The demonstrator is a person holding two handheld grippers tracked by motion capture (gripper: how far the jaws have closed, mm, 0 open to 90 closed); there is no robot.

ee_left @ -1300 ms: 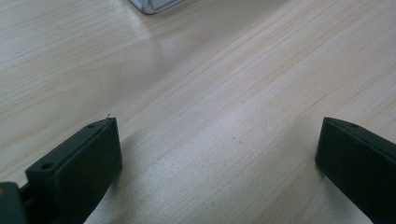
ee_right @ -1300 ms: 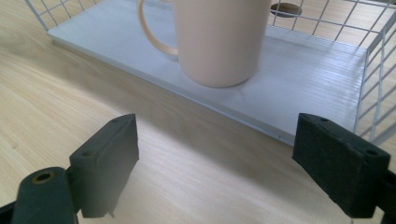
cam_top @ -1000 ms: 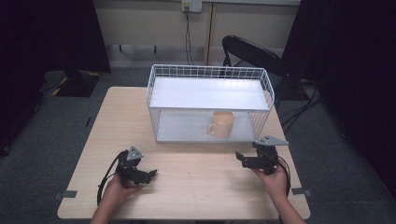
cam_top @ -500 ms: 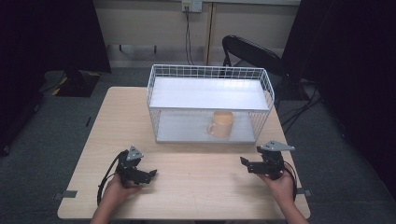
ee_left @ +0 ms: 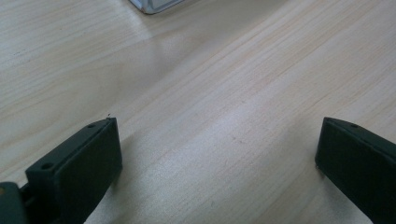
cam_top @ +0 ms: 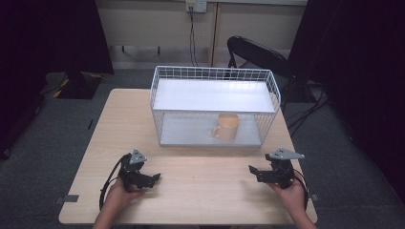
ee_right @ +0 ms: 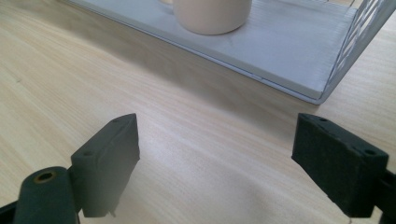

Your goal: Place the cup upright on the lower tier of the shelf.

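Standing inside the white wire rack point(cam_top: 215, 102) on the pale wooden counter point(cam_top: 191, 191), an orange mug point(cam_top: 226, 127) faces left tongs point(cam_top: 152, 179) and right tongs point(cam_top: 254, 171), both wide open, empty

Even overhead light, dim dark surroundings.
The surface point(cam_top: 191, 191) is softly lit, faint shadows lie under the rack point(cam_top: 215, 95), and the close tongs look slightly blurred.
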